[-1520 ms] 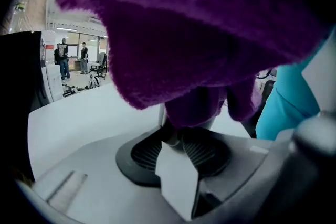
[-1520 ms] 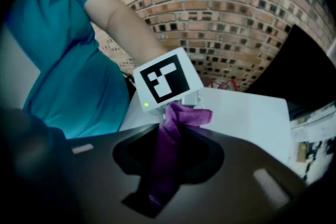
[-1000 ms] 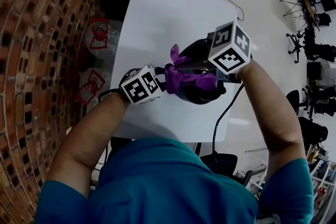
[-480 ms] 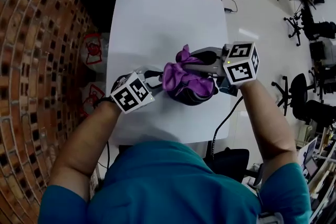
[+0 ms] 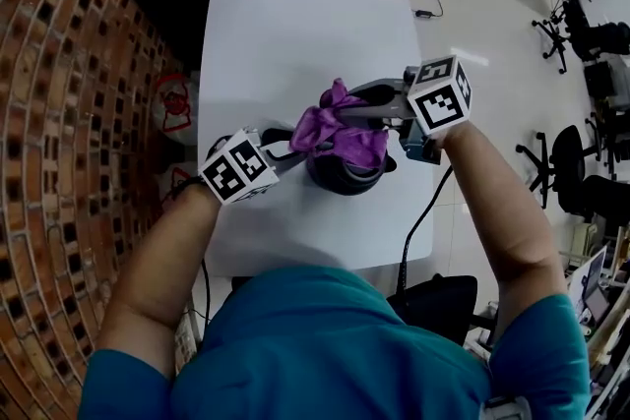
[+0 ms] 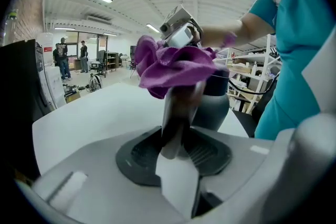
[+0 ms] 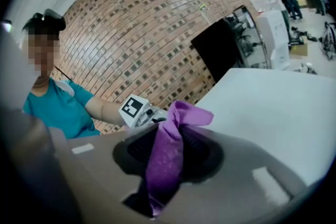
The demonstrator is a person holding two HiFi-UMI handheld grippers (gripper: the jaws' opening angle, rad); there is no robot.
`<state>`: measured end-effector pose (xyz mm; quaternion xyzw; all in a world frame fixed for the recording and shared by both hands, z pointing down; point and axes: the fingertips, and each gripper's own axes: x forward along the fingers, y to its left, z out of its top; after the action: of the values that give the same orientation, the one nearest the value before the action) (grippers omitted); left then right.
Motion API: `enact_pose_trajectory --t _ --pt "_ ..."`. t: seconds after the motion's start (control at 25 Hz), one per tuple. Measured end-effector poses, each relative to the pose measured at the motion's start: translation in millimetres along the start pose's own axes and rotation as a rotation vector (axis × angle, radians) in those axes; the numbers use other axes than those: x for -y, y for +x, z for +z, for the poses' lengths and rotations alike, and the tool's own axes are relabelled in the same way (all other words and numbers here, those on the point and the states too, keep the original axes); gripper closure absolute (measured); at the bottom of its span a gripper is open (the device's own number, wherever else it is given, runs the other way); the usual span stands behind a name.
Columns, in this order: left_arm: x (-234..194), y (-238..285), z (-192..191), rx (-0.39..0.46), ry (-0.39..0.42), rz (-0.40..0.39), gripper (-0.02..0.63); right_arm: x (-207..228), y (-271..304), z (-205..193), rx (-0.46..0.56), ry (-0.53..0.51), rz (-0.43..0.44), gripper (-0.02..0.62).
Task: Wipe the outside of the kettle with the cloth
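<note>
Kettle [image 5: 345, 180] stands upright on the table's [image 5: 295, 34] near half, long axis vertical, handle [image 6: 176, 118] pointing to the person's left. The left gripper [image 5: 283, 145] clamps it there. The right gripper [image 5: 354, 110] pinches the cloth [image 5: 340, 135] — draped over the kettle's top.

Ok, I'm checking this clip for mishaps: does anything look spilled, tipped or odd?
Nothing stands out. The dark grey kettle stands upright on the white table, held by the left gripper; the right gripper holds a crumpled purple cloth on its top.
</note>
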<state>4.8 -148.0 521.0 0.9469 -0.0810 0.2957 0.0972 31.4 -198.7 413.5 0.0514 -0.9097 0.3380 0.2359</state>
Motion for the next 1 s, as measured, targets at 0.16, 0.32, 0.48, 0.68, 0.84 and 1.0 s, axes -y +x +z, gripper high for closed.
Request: enact_pose_trajectory --t 0.16,0.32,0.48,0.68,0.84,1.0 --pt "2.1 -0.7 -2.0 -0.037 -0.021 0.013 0.468 7.9 -42.4 -12.7 0.110 0.073 -0.057 0.491" --pt "4.3 -3.0 -5.6 -0.072 -0.042 0.035 0.468 5.5 -74.8 -40.1 0.182 0.130 -0.108 0.492" --pt "9.2 -6.1 -9.1 -0.102 -0.070 0.055 0.468 -7.5 -87.2 -71.5 0.264 0.196 -0.122 0.492" --pt "13.1 -7.1 -14.2 -0.140 -0.104 0.089 0.468 -22.2 -101.0 -86.8 0.490 0.288 -0.168 0.492" --pt "18.9 -8.3 -14.8 -0.161 -0.123 0.104 0.468 -34.3 -104.5 -99.5 0.816 0.515 -0.135 0.492" --pt "28.3 -9.4 -13.9 -0.187 -0.128 0.093 0.468 -55.6 -83.2 -121.0 0.950 0.603 -0.111 0.492"
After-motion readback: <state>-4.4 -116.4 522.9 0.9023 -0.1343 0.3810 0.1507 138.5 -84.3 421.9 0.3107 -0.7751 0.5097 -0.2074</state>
